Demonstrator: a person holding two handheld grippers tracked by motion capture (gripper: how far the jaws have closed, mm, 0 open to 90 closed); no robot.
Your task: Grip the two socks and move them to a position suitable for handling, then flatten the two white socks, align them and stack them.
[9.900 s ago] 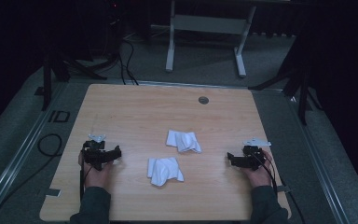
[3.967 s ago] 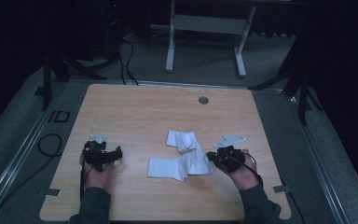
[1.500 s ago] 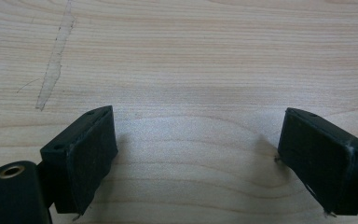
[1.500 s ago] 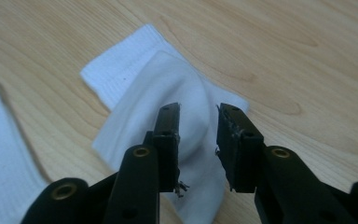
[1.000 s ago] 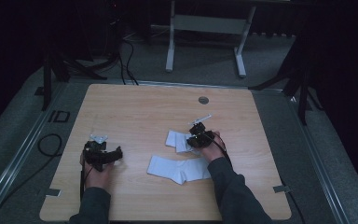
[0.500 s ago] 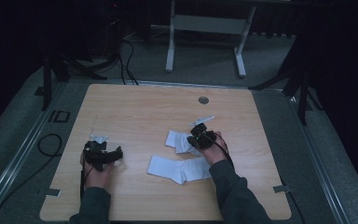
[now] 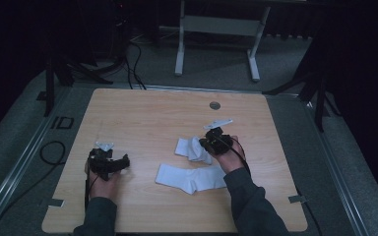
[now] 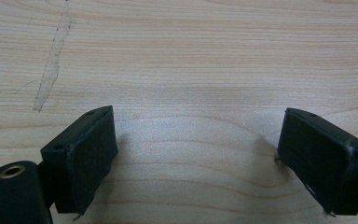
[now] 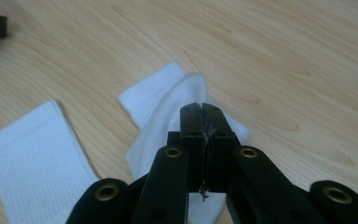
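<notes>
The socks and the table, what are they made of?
The crumpled sock and the flat sock look like soft white knitted cloth, likely cotton: fine ribs run across them and they fold limply. The table looks like pale wood or a wood-look top: grain lines, a smooth matte surface.

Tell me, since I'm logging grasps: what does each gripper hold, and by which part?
The right gripper is shut on the crumpled sock, pinching a raised fold of its fabric. The left gripper is open over bare table and holds nothing.
</notes>
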